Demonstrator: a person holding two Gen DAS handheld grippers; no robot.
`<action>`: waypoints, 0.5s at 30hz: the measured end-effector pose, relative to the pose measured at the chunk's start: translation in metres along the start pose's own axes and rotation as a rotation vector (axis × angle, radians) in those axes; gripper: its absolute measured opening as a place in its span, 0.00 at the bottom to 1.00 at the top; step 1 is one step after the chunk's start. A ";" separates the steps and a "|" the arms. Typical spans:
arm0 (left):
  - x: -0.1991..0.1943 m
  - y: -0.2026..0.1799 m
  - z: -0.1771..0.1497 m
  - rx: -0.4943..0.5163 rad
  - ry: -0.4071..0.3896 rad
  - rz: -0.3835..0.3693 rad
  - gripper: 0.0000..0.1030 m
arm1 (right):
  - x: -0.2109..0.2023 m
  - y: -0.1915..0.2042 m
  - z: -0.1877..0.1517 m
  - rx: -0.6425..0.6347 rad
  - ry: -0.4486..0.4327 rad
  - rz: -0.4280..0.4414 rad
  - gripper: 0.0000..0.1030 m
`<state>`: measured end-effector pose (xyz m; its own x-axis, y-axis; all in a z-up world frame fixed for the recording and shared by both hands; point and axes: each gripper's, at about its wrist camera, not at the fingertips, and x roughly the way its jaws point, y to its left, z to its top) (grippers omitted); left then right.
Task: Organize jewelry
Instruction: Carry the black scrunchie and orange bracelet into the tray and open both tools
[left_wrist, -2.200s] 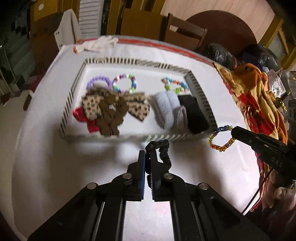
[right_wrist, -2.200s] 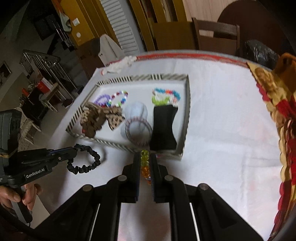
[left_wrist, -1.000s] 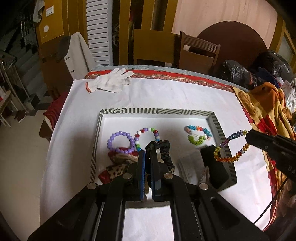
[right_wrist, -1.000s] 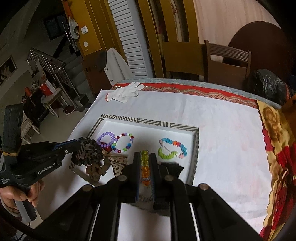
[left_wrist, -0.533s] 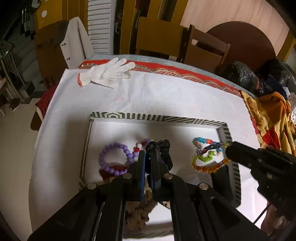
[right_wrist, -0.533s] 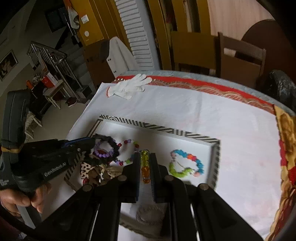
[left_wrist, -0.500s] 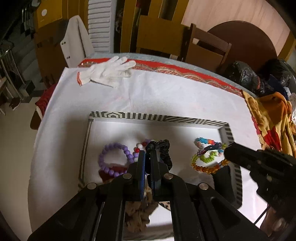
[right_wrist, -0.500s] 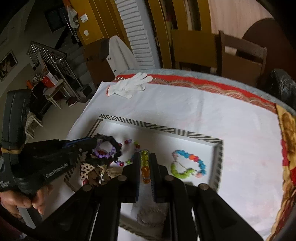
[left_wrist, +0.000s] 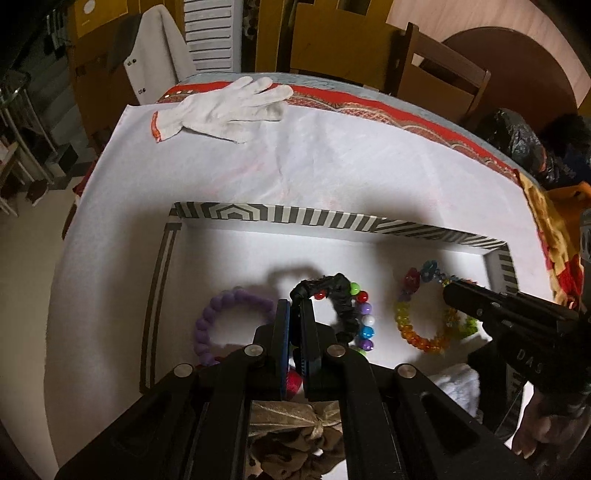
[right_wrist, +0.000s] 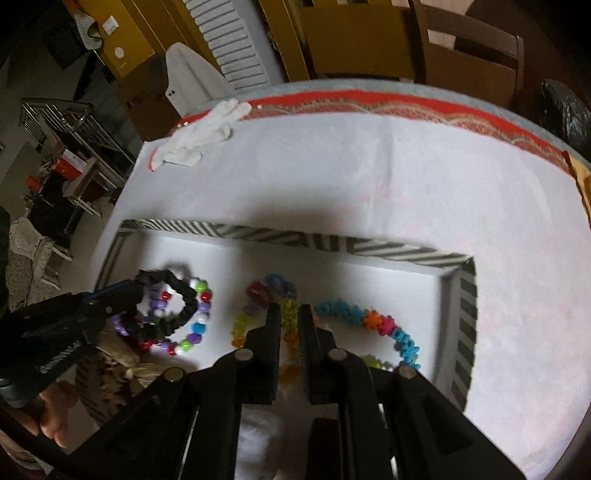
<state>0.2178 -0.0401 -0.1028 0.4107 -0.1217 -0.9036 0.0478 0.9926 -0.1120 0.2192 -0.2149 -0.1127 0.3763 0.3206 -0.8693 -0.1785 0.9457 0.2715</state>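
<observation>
Your left gripper (left_wrist: 293, 314) pinches a black scrunchie (left_wrist: 338, 295) whose loop extends ahead and to the right of the fingertips, over the tray (left_wrist: 280, 216). Your right gripper (right_wrist: 289, 317) is clamped on an amber bead bracelet (right_wrist: 243, 325), its ring spreading ahead and to the left. The letters "DAS" can be read on the right gripper's body in the left wrist view. A white glove (left_wrist: 225, 109) lies far ahead.
</observation>
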 end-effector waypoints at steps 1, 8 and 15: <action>0.000 -0.001 0.000 0.002 -0.001 0.011 0.00 | 0.004 0.001 -0.001 -0.002 0.001 0.006 0.09; 0.004 0.010 0.002 -0.061 0.021 0.016 0.15 | 0.015 0.011 -0.006 -0.016 0.027 0.004 0.21; -0.009 0.008 -0.005 -0.060 -0.004 0.049 0.18 | -0.017 0.004 -0.016 0.015 -0.044 -0.019 0.44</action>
<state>0.2097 -0.0306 -0.0977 0.4145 -0.0726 -0.9071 -0.0276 0.9954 -0.0923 0.1971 -0.2178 -0.1037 0.4187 0.3047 -0.8555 -0.1574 0.9521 0.2621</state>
